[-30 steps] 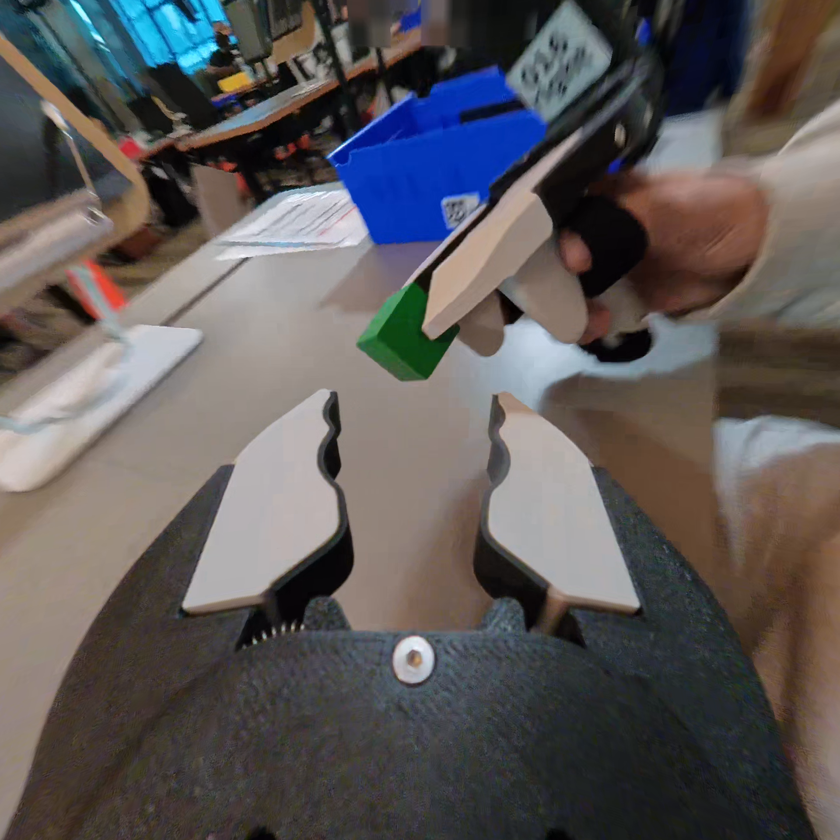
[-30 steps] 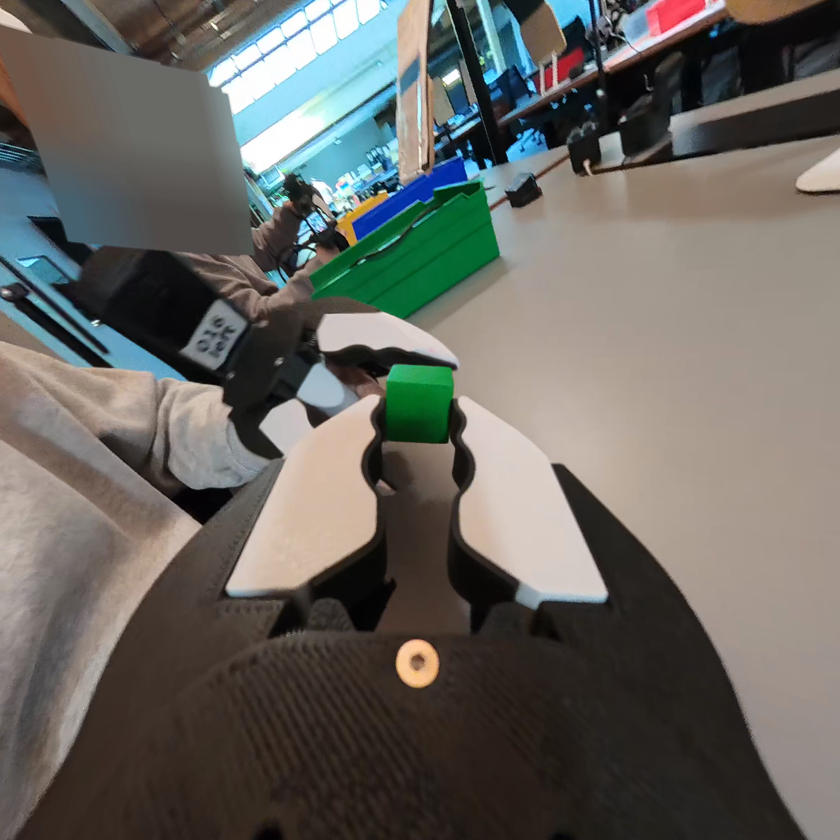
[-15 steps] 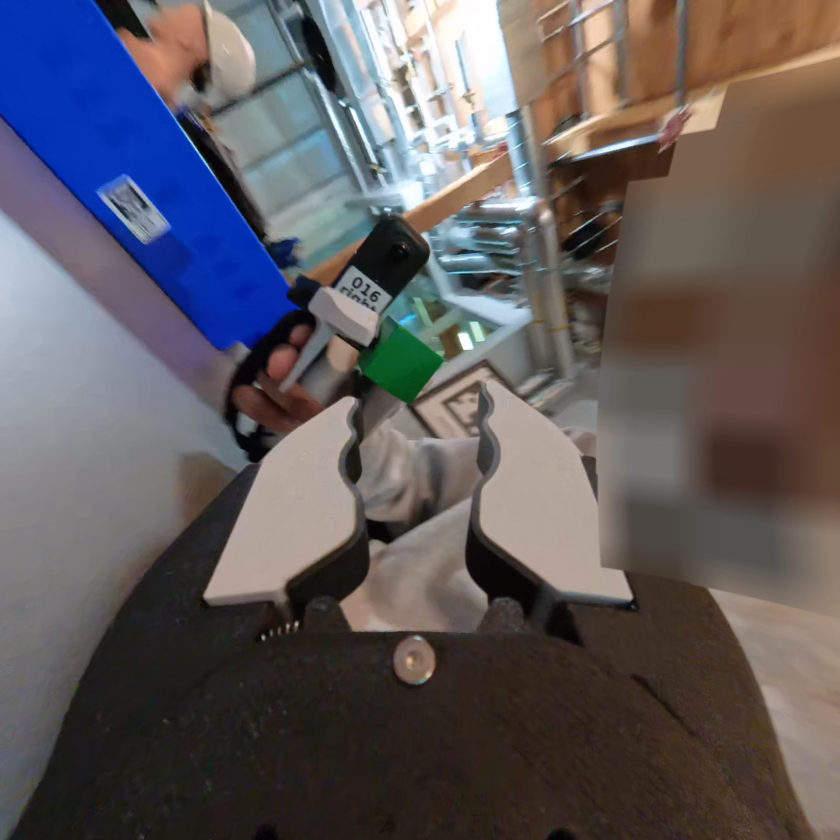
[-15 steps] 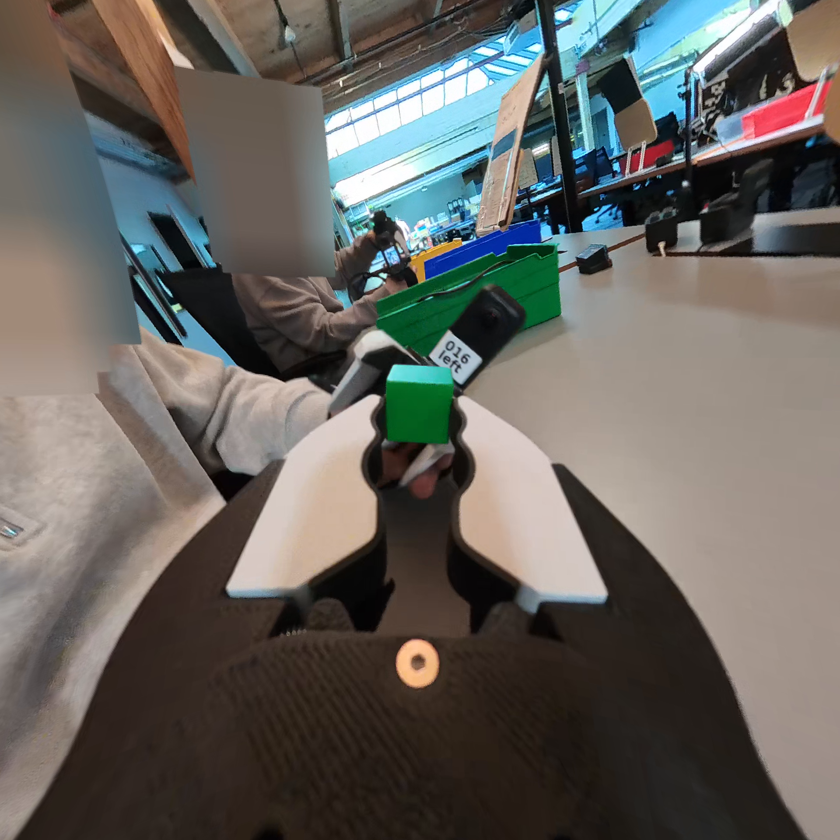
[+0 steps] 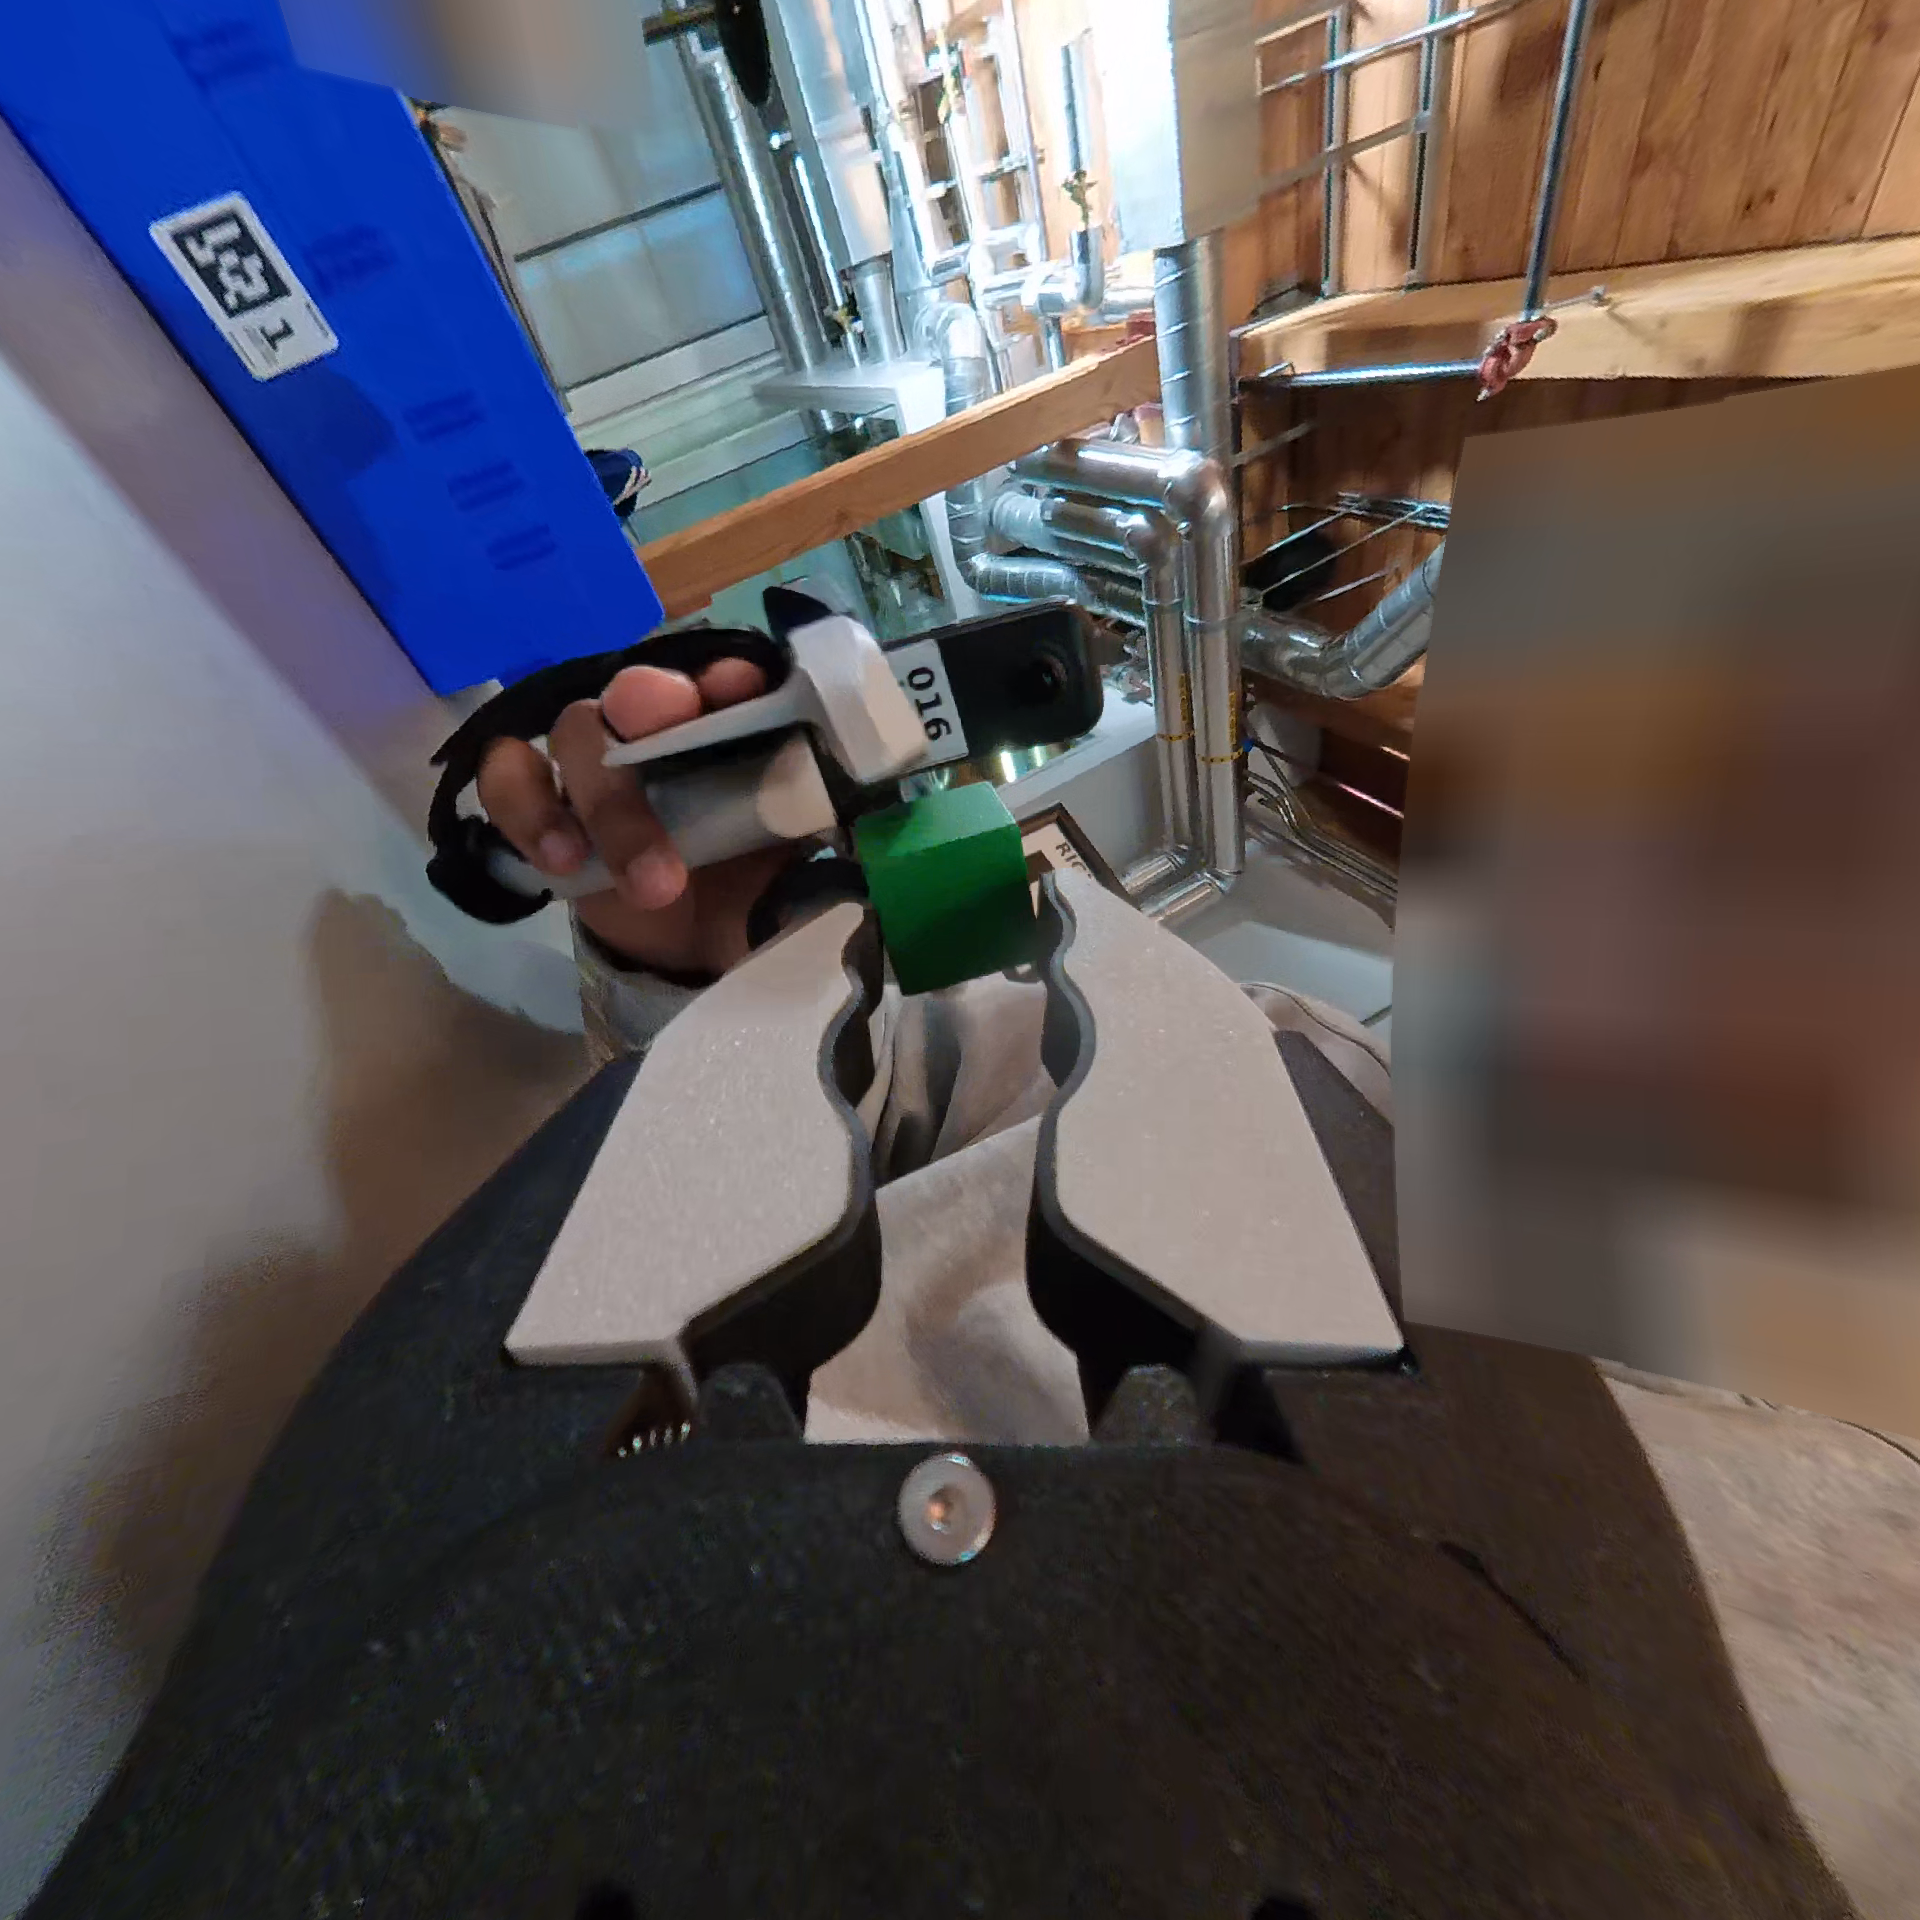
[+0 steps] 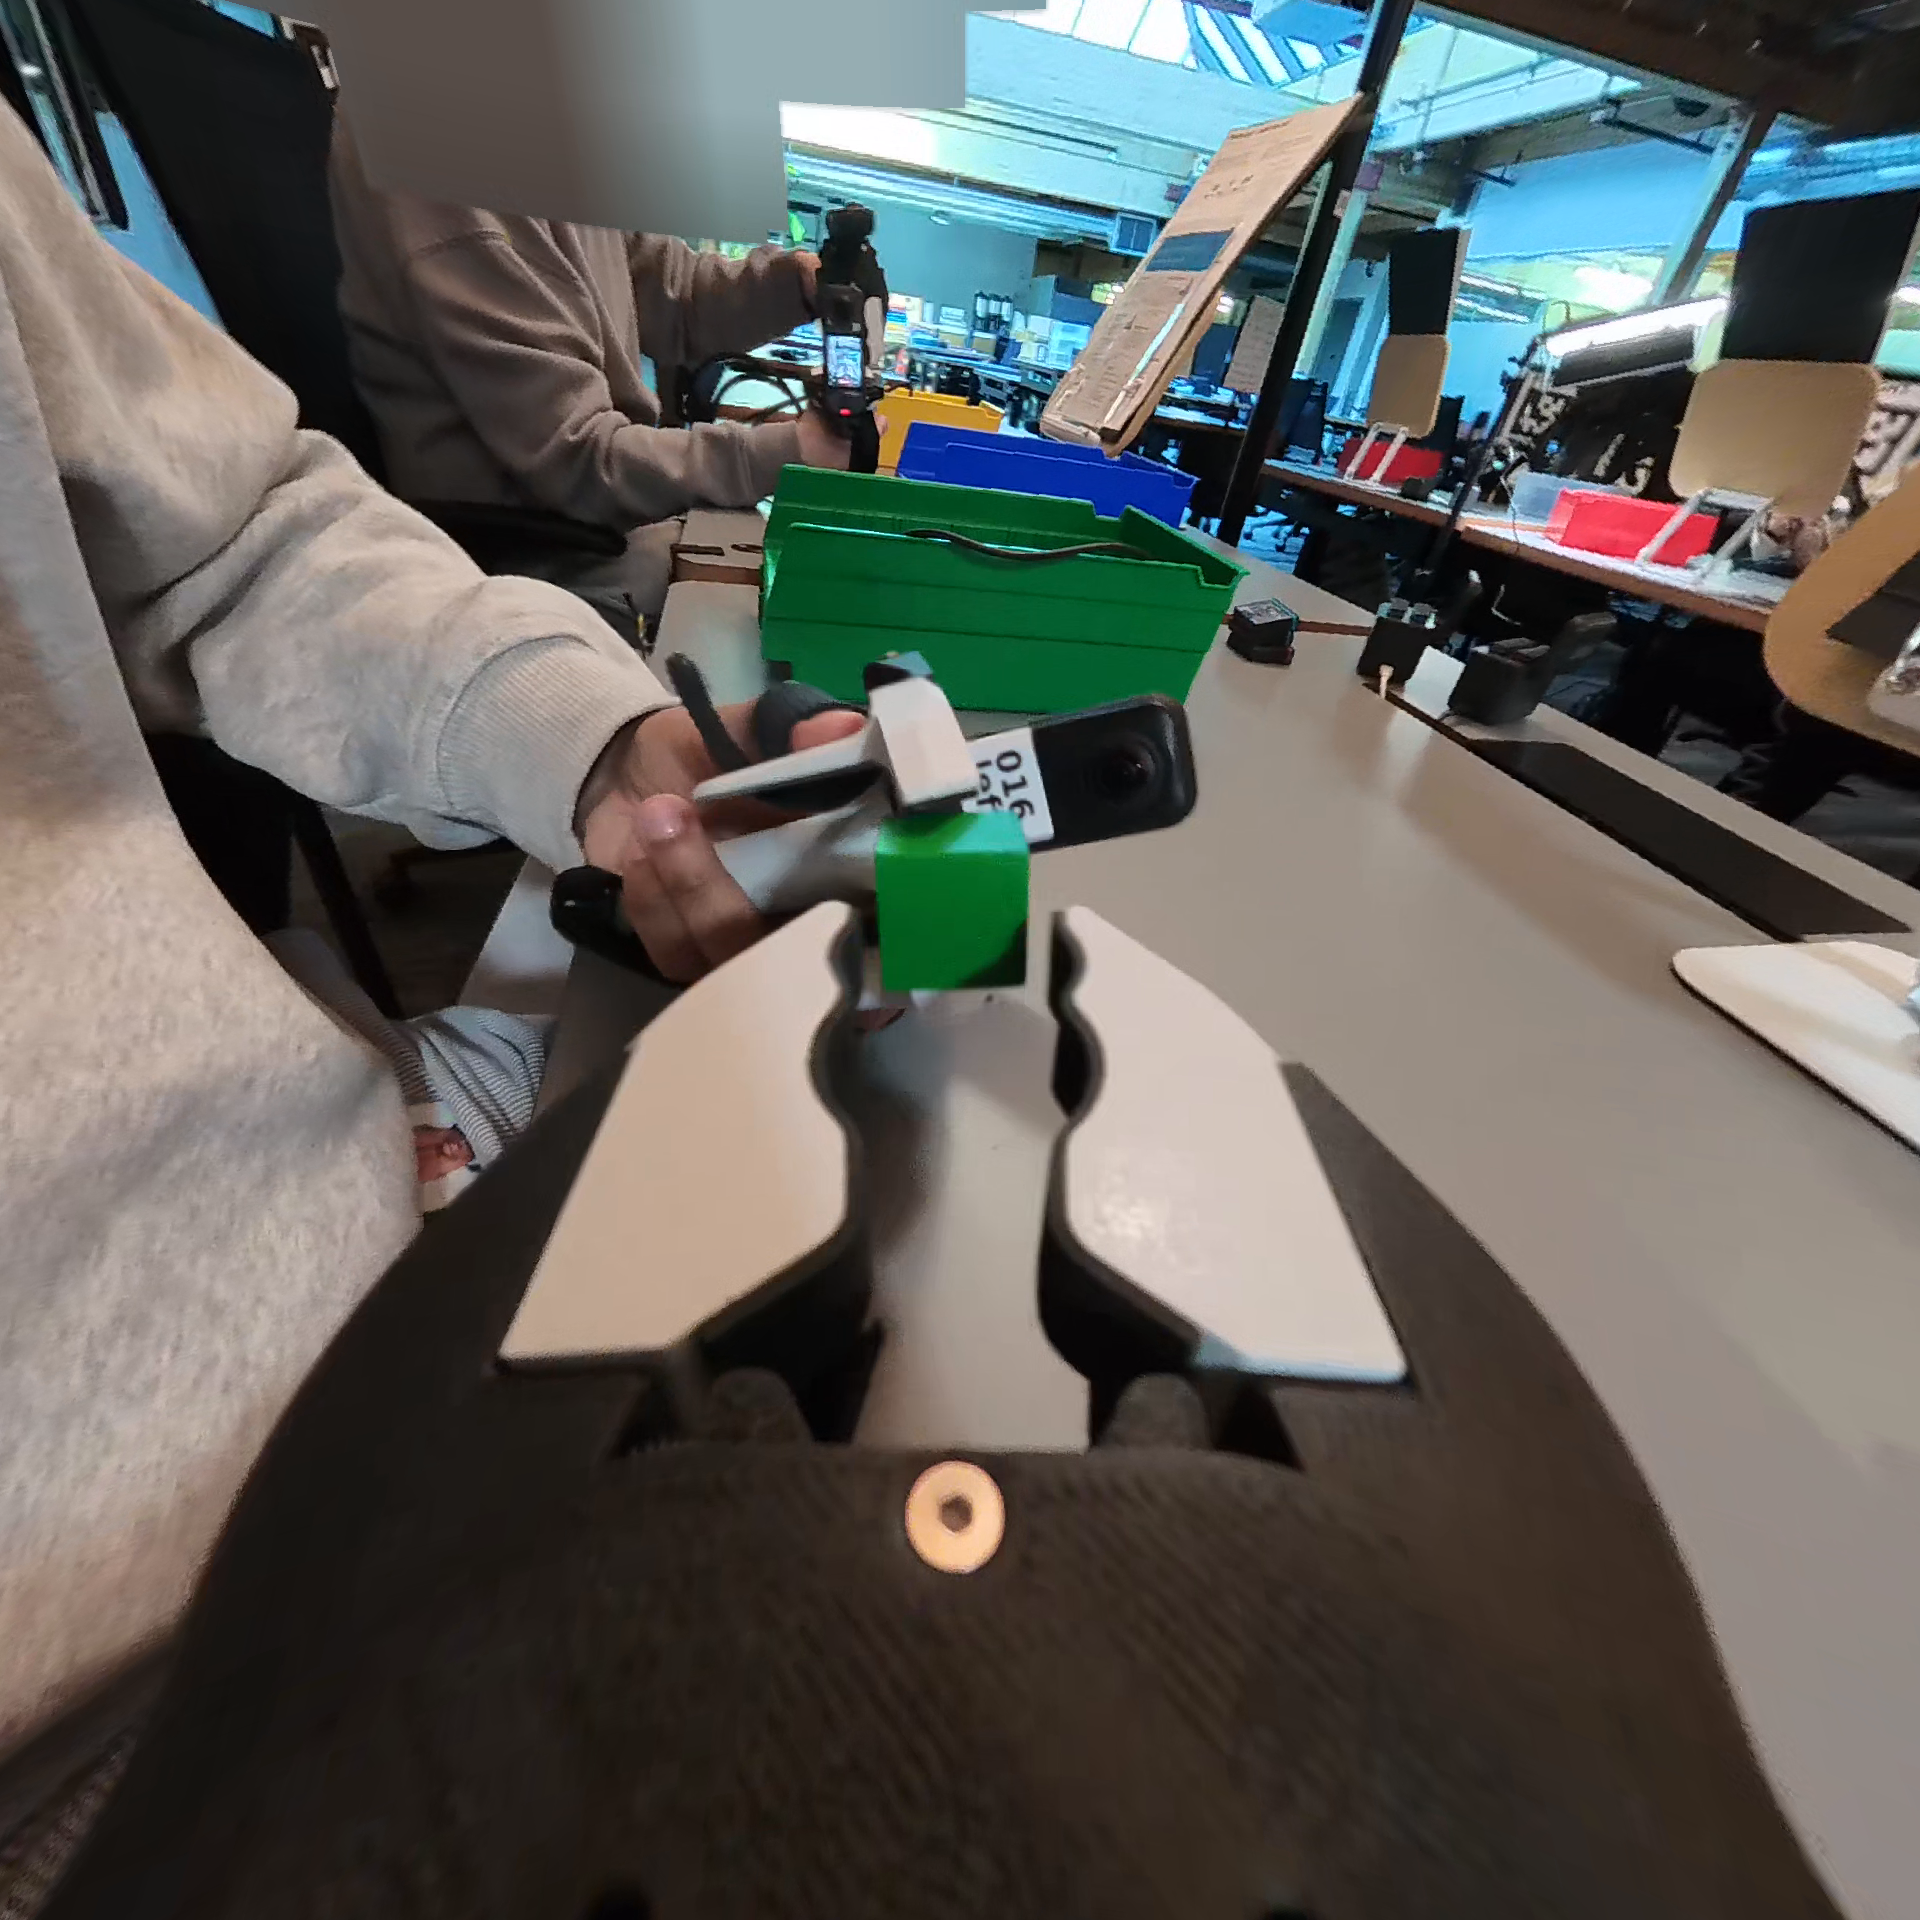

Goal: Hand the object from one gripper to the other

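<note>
A green cube [image 5: 951,904] sits between the fingertips of my left gripper [image 5: 956,902], which is shut on it in the air. In the right wrist view the cube [image 6: 951,904] stands between the tips of my right gripper [image 6: 951,914]. Those jaws stand slightly wider than the cube, with a thin gap on each side, so that gripper is open. The two grippers face each other, tips meeting at the cube. The right gripper's camera [image 5: 1029,675] and a hand [image 5: 582,810] show behind the cube. The left gripper's camera [image 6: 1112,774] shows in the right wrist view.
A grey table [image 6: 1507,1039] lies under the grippers. A green bin [image 6: 987,613] and a blue bin [image 6: 1039,473] stand at its far end, with small black boxes [image 6: 1262,623]. A white base plate [image 6: 1808,1008] is at the right. Another blue bin [image 5: 364,364] shows in the left wrist view. A seated person [image 6: 520,343] is behind.
My left gripper has come in around the cube and shut on it. My right gripper has opened a little off the cube. Both views have swung round.
</note>
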The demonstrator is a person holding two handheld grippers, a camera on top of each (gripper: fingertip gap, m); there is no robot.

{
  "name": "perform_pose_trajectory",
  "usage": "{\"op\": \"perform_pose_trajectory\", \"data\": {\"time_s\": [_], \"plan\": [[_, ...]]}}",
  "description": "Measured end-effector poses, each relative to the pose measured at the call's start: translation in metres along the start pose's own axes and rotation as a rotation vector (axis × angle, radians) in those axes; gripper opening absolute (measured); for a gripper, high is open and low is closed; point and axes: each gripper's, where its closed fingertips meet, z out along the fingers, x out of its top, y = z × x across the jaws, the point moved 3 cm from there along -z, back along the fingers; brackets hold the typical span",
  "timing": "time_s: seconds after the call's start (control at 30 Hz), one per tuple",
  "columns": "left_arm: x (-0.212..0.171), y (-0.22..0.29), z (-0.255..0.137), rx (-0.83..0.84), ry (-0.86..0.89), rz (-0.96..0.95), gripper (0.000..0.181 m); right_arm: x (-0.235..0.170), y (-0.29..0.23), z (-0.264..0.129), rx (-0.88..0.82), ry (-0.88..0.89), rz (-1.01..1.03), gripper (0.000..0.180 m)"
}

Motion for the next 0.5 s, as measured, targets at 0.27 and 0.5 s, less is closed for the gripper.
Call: {"op": "perform_pose_trajectory", "data": {"time_s": [0.27,0.5], "plan": [[0.019,0.005,-0.013,0.228,0.085,0.411,0.029,0.012,0.02,-0.011,-0.011,0.177,0.388,0.061],[0.009,0.008,-0.004,0.432,-0.072,0.843,0.029,0.013,0.019,-0.014,0.078,0.23,0.624,0.052]]}}
